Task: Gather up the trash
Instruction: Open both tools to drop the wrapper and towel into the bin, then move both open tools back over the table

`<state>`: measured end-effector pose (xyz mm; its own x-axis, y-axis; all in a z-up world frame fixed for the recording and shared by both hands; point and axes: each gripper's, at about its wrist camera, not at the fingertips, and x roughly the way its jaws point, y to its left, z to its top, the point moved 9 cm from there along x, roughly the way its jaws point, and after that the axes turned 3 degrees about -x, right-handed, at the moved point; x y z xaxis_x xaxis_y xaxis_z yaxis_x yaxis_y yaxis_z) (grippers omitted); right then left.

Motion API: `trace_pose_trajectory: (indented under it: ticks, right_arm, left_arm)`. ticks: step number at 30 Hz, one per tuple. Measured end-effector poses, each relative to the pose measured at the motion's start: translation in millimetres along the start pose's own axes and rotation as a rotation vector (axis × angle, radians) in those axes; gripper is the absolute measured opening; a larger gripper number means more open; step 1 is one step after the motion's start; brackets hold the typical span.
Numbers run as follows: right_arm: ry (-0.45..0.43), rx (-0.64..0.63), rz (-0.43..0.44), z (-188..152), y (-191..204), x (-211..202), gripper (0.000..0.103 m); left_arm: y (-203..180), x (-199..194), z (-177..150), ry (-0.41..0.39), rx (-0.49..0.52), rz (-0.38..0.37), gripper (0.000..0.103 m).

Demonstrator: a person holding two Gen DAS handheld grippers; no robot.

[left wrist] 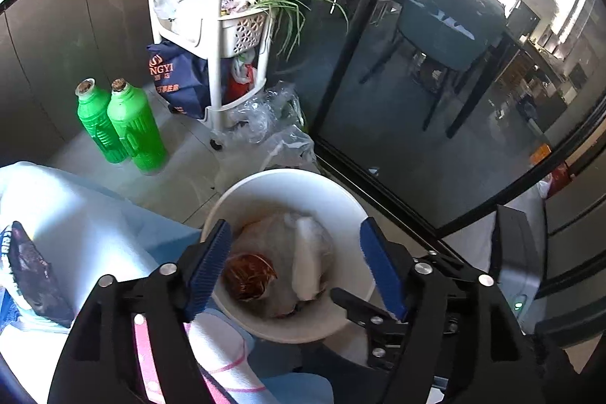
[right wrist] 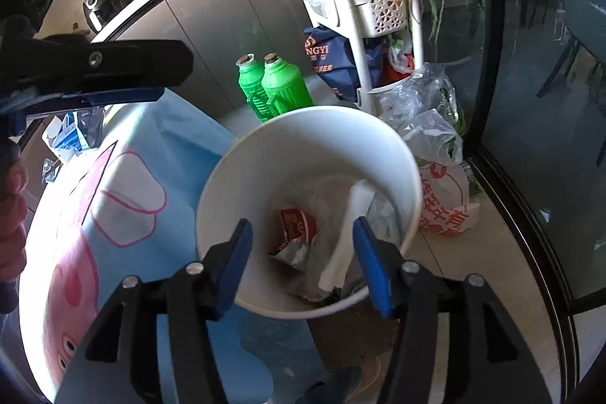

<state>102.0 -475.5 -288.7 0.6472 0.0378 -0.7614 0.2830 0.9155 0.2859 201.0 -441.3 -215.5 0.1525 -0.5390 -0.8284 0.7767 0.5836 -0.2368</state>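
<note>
Hovering over a white bin (right wrist: 303, 154) beside the blue-clothed worktop (right wrist: 163, 154), both tools, left (left wrist: 295, 267) and right (right wrist: 303, 260), stand apart and empty, wrappers (right wrist: 297, 235) lying inside; next likely comes fetching the packets (right wrist: 70, 135) left on the worktop.

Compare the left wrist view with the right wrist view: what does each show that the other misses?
Left wrist only: the dining chair behind the glass door, and a dark packet on the cloth.

Right wrist only: the countertop appliance, the red-printed bag on the floor, and the left gripper from the side.

Both: the white bucket holding trash, two green bottles, the white rack and the blue bag. Both grippers stand open.
</note>
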Motion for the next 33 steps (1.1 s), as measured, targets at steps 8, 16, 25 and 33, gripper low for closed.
trace_pose_trajectory:
  ticks: [8, 16, 25, 33]
  right_arm:
    - [-0.04, -0.018, -0.019, 5.3, 6.7, -25.7, 0.1]
    - [-0.063, -0.018, 0.001, 15.9, 32.1, -58.0, 0.1]
    - [-0.059, -0.135, 0.036, 18.0, 96.4, -90.7, 0.1]
    - [-0.064, -0.256, 0.116, 20.0, 174.0, -96.7, 0.1]
  left_arm:
    - [9.5, -30.3, -0.9, -0.064, -0.029, 0.063, 0.095]
    - [23.2, -92.4, -14.3, -0.177, -0.091, 0.124, 0.095]
    - [62.6, -180.4, -59.4, -0.299, -0.254, 0.163, 0.095]
    - [130.0, -256.8, -119.0, -0.386, -0.331, 0.301, 0.095]
